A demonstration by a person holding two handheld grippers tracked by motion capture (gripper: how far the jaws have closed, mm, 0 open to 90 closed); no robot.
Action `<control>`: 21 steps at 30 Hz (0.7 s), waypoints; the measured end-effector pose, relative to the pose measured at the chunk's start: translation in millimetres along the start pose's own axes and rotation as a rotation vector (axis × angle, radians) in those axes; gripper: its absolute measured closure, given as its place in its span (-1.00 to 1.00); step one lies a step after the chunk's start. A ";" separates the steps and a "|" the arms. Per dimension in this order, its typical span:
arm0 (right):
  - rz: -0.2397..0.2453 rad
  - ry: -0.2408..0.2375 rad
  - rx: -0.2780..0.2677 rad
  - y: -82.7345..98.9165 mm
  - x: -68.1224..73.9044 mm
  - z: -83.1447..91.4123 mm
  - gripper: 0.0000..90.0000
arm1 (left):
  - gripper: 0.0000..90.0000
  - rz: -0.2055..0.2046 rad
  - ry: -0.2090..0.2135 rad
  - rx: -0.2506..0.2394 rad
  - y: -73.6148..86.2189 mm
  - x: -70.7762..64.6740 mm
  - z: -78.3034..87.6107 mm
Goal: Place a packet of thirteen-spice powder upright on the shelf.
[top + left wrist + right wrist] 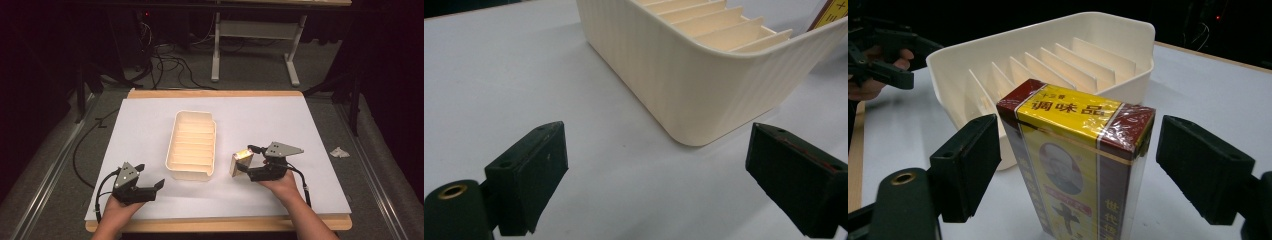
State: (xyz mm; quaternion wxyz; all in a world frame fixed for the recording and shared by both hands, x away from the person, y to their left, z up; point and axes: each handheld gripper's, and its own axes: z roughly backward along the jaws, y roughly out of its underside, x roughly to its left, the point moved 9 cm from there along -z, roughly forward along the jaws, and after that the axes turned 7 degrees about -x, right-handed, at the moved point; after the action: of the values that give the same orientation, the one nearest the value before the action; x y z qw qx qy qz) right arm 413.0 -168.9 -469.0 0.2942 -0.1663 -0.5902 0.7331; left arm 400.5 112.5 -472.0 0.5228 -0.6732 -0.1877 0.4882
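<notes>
Two spread jaws of the right gripper (pixel 1075 165) straddle the upright yellow-and-maroon cellophane-wrapped box (pixel 1078 160), not pinching; next: close, lift into the cream slotted plastic tray (pixel 1048 65).

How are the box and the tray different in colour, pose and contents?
The box is printed yellow and dark red and wrapped in clear film; the tray is plain cream. The box stands upright on its end; the tray lies flat and open on top. The box is closed, while the tray shows thin dividers and empty slots. The box stands between the right gripper's open jaws; both rest on the white sheet.
</notes>
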 end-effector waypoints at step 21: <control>0.023 -0.013 -0.002 2.1 2.6 -0.9 -0.37 | -0.75 0.000 -0.001 0.013 2.9 0.3 -0.8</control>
State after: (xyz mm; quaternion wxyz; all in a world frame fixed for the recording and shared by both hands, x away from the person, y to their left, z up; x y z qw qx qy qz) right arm 411.1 -166.8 -471.0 0.2818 -0.1682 -0.5909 0.7370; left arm 400.5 111.2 -474.8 0.5272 -0.6695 -0.1847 0.4896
